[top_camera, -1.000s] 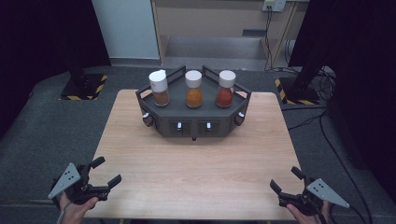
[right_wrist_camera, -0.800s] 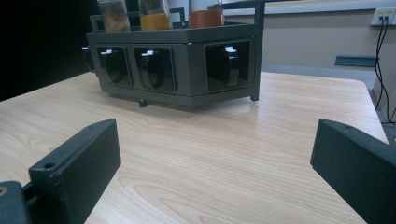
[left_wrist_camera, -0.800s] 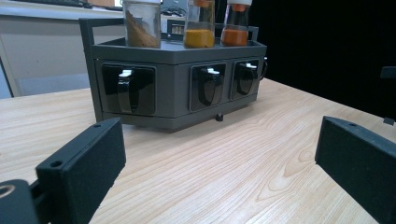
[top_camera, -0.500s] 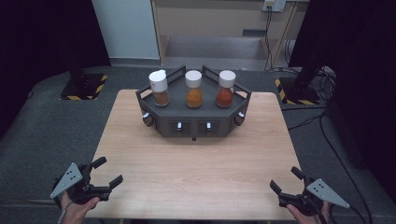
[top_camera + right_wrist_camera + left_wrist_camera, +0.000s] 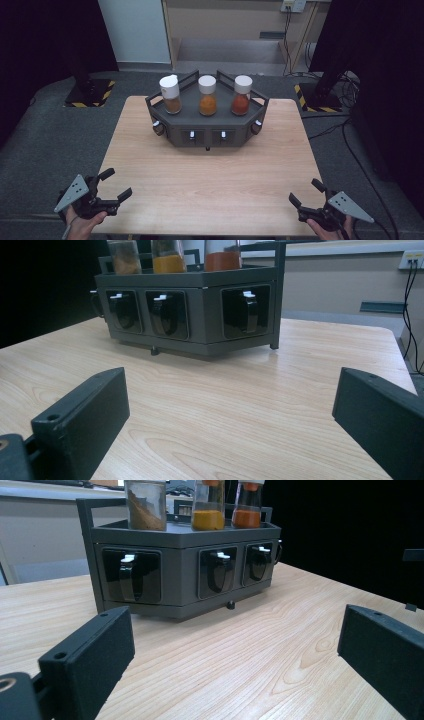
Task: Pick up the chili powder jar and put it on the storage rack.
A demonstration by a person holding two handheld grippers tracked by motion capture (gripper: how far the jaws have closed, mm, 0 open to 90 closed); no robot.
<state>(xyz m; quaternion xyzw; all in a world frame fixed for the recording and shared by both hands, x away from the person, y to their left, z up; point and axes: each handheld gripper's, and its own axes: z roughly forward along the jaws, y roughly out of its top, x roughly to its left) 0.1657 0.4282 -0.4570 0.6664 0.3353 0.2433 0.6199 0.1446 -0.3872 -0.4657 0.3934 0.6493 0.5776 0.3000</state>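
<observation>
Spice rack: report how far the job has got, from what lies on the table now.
Done: nothing visible. All three jars, brown, orange and red, stand capped on the spice rack. In hand: nothing; the left gripper and the right gripper are both open and empty at the table's near corners, well apart from the rack. Left: the whole job, probably starting with a reach toward the rack.

1. In the left gripper view the three spice jars (image 5: 208,505) are cut off by the top edge, so their lids are out of frame.
2. In the right gripper view the top edge crops the same jars above their contents.
3. In the high view the bottom edge cuts the person's hands off at the wrist.
4. The markings on the rack (image 5: 207,131) drawer fronts are too small to read.
</observation>
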